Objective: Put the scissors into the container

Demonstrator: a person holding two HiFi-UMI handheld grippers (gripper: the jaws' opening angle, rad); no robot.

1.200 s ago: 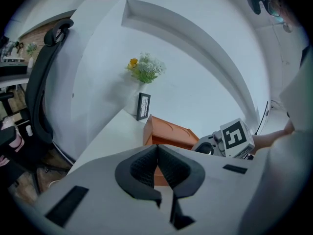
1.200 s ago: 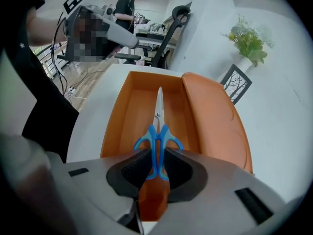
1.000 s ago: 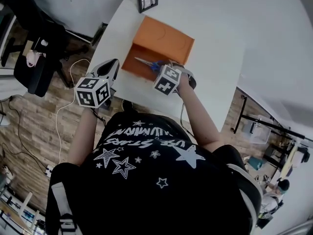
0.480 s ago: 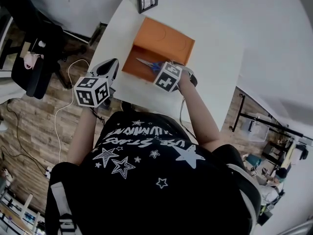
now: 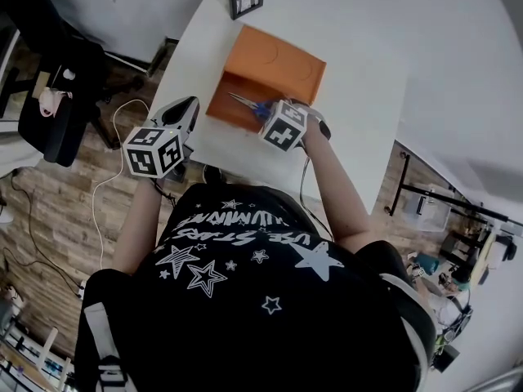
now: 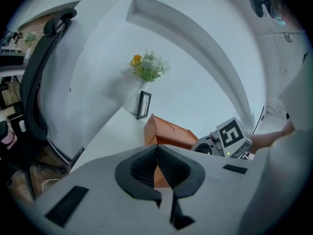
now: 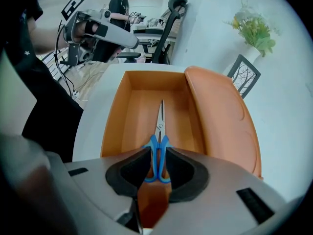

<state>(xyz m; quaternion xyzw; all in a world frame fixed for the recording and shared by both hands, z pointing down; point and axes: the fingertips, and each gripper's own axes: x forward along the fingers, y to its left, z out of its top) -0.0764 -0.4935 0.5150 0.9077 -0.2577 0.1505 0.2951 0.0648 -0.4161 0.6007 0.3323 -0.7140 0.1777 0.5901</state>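
- Head view: office chair at 9 o'clock, off the white table.
- Left gripper sits over the table's near edge, at 8 o'clock from the container, well apart from it.
- Left gripper view: left gripper has its jaws pressed together with nothing between them. The container is straight ahead at 12 o'clock, the picture frame is just past it, and the flower vase is further back.
- The container is orange and open; its lid is flipped back at 1 o'clock and lies flat on the table.
- Scissors are over the open tray, tips toward 10 o'clock in the head view.
- Right gripper is at the tray's 4 o'clock edge.
- Right gripper view: right gripper has its jaws clamped on the scissors' blue handles. The blades are shut and point to 12 o'clock along the tray floor, inside the container walls. Can't tell if the tips touch the floor.
- Lid is at 3 o'clock of the scissors; the picture frame and flower vase are at 1–2 o'clock.
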